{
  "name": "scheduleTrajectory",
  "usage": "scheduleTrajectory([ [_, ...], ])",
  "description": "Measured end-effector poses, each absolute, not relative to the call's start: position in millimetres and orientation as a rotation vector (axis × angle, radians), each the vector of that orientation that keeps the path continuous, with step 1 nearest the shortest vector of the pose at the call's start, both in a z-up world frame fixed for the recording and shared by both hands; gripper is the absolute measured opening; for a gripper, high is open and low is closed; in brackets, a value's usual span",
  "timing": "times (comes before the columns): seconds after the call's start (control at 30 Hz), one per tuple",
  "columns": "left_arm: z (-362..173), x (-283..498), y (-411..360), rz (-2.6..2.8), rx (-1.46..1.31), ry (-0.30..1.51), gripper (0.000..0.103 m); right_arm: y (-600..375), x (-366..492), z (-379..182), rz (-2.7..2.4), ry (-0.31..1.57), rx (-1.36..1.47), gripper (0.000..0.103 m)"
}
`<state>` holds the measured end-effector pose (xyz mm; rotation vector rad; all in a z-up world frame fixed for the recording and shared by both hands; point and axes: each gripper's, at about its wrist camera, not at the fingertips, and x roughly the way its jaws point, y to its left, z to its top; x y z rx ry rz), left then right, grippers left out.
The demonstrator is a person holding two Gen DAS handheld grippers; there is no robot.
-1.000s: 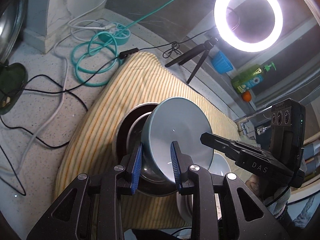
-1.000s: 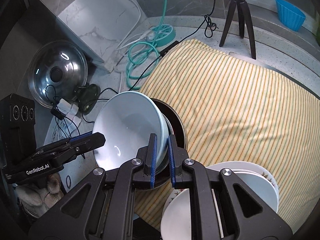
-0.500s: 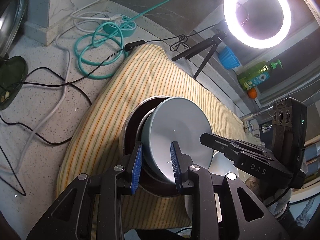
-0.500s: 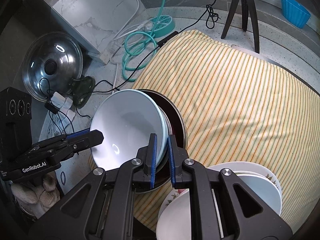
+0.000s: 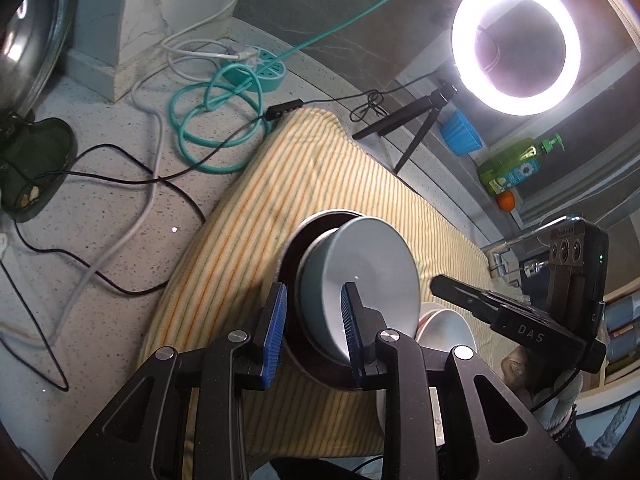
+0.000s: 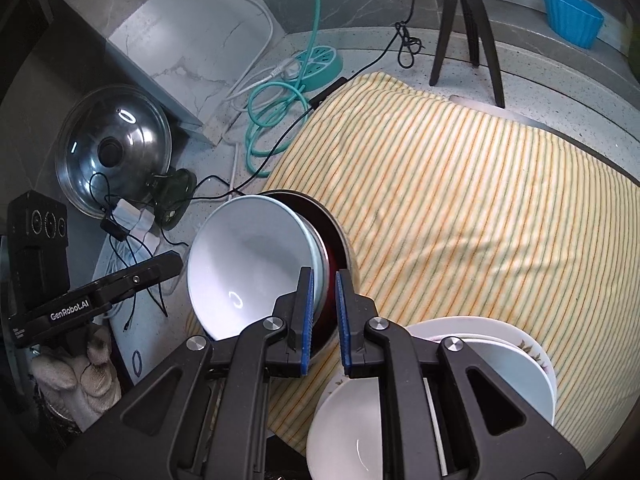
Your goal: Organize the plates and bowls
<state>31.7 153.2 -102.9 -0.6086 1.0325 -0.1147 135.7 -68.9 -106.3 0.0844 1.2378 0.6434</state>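
While both tilt downward, left gripper (image 5: 312, 316) and right gripper (image 6: 322, 312) clamp bowl stack (image 6: 256, 264)

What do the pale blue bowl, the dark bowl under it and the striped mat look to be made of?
Pale blue bowl: glazed ceramic by its look, smooth and glossy with a bright ring glint inside. Dark bowl: dark red gloss inside and a greyish rim, glazed ceramic or enamelled metal; unclear which. Striped mat: soft woven cloth, matte, rumpled into folds.
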Motion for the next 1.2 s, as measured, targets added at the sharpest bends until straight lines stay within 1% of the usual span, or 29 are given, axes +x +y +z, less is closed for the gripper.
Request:
scheduleTrajectory([
  [0.27, -119, 20, 175, -0.062, -0.680, 1.038, 0.025, -95, 140, -122, 0.605, 1.286, 0.174, 0.011],
  [0.5, -123, 18, 170, -0.081, -0.707, 1.046, 0.025, -98, 140, -130, 0.622, 1.312, 0.229, 0.011],
  [1.2, -146, 28, 162, -0.093, -0.700, 1.101, 0.025, -80, 140, -145, 0.648, 1.353, 0.210, 0.011],
])
